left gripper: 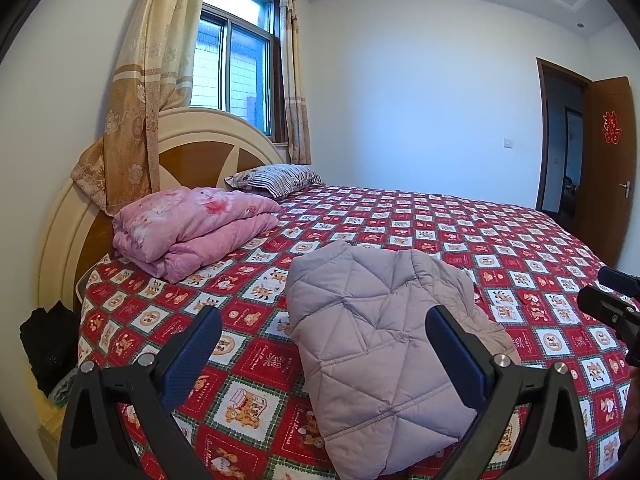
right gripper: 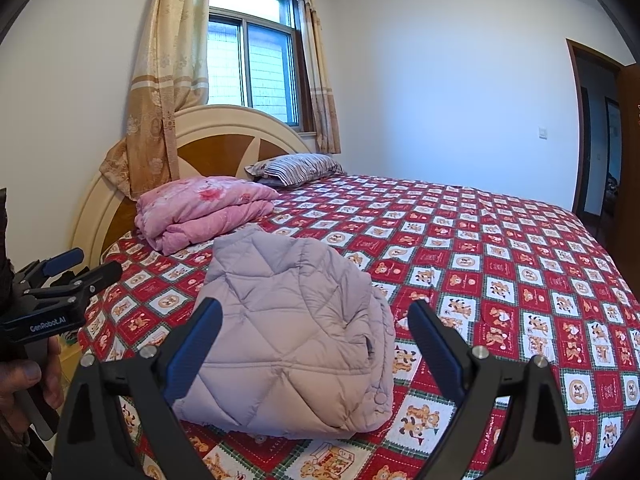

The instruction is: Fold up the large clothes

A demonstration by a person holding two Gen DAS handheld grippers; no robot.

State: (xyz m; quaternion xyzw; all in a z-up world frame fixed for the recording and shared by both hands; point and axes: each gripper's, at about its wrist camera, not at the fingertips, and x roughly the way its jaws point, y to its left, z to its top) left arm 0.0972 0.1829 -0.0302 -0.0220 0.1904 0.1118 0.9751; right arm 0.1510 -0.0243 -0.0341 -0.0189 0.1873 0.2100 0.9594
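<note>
A big bed (left gripper: 500,240) fills the room, and it holds a few soft things. On its red cover with little bear squares lies a puffy jacket (left gripper: 384,360) — pale lilac-grey, with stitched diamond shapes all over. It is folded into a thick bundle near the front edge of the bed. In the right view the jacket (right gripper: 296,340) shows a round snap button on its lower right edge, and its right side bulges in a curve.

Farther back, by the headboard (left gripper: 200,152), sits a folded pink quilt (left gripper: 192,228), well apart from the jacket. Behind the quilt rests a striped pillow (left gripper: 276,178).

The left gripper (left gripper: 324,344) hangs above the jacket with its jaws wide apart — nothing is between them. The right gripper (right gripper: 316,336) is the same: jaws spread wide, holding nothing, with the jacket below.

A window (left gripper: 236,68) with flowery curtains is behind the bed.
</note>
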